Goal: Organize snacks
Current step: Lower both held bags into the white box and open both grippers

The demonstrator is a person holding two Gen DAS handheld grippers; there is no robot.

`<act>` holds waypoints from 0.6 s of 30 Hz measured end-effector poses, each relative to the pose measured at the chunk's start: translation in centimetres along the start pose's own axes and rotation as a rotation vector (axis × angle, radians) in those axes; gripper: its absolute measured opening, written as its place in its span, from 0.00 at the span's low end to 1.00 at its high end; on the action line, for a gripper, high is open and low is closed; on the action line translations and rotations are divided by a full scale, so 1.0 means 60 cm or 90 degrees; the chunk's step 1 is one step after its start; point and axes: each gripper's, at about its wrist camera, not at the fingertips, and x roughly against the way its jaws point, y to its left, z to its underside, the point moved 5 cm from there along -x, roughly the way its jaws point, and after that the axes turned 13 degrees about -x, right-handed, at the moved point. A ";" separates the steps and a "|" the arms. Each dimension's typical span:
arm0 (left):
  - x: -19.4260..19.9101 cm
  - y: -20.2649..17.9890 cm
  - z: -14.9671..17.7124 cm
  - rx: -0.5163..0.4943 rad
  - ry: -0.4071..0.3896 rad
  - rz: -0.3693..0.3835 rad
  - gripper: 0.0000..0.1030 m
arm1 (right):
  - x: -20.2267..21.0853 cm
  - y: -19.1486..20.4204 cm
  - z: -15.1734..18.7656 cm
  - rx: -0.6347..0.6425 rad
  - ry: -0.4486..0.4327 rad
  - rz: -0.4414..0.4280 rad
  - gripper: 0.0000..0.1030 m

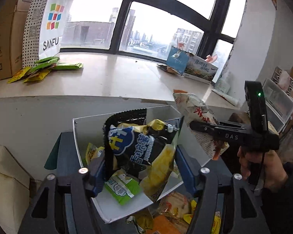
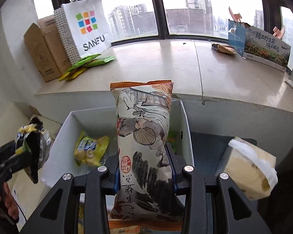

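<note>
Chips, the black and yellow bag [image 1: 140, 148], sit clamped in my left gripper [image 1: 140, 167] above the white box [image 1: 76, 136]; my right gripper [image 2: 144, 171] grips the cream snack bag [image 2: 144, 136] upright over it.

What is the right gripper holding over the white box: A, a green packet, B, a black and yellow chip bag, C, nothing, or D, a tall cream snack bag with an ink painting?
D: the right gripper has its jaws shut on the tall cream ink-painting snack bag, above the white cardboard box.
</note>
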 end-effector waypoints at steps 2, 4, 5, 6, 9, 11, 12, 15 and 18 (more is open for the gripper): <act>-0.021 0.021 0.013 0.021 0.032 -0.028 1.00 | -0.022 -0.004 -0.010 -0.009 0.021 -0.008 0.88; -0.026 0.031 0.029 0.025 0.037 -0.027 1.00 | -0.028 -0.010 -0.011 -0.020 0.008 0.016 1.00; -0.024 0.035 0.036 0.026 0.038 -0.028 1.00 | -0.028 -0.010 -0.009 -0.020 0.004 0.016 1.00; -0.022 0.039 0.044 0.030 0.037 -0.032 1.00 | -0.027 -0.010 -0.004 -0.019 0.005 0.010 1.00; -0.004 0.047 0.058 0.042 0.026 -0.030 1.00 | -0.022 -0.005 0.014 0.000 -0.004 0.020 1.00; 0.007 0.047 0.063 0.037 0.018 -0.033 1.00 | -0.019 0.003 0.021 0.008 -0.010 0.012 1.00; 0.014 0.045 0.064 0.031 0.016 -0.031 1.00 | -0.016 0.007 0.024 0.012 -0.009 0.006 1.00; 0.032 0.035 0.063 0.017 0.016 -0.032 1.00 | -0.001 0.021 0.034 0.031 -0.021 0.006 1.00; 0.064 0.022 0.065 0.018 0.002 -0.022 1.00 | 0.031 0.036 0.048 0.043 -0.041 -0.013 1.00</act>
